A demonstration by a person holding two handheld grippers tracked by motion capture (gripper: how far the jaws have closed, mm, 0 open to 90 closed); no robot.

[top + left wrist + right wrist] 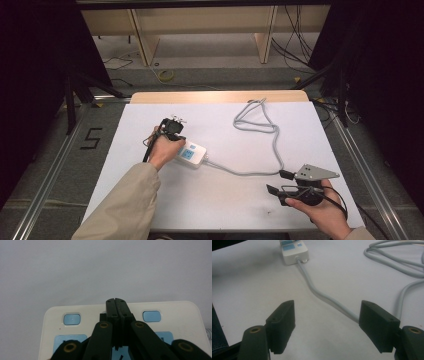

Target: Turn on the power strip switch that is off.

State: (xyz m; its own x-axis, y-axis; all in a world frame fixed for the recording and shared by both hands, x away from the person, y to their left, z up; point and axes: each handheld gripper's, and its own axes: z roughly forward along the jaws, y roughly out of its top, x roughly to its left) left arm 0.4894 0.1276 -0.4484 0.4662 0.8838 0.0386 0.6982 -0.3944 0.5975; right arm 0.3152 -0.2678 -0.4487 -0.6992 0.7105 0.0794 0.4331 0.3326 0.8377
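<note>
Power strip [120, 315] lies directly beneath the left gripper [117, 306], whose closed jaws press together over its face, hiding what they touch. The right gripper [327, 315] holds its jaws wide apart, empty, the grey cable [324, 297] running between them across the white worktop [249, 285].
</note>
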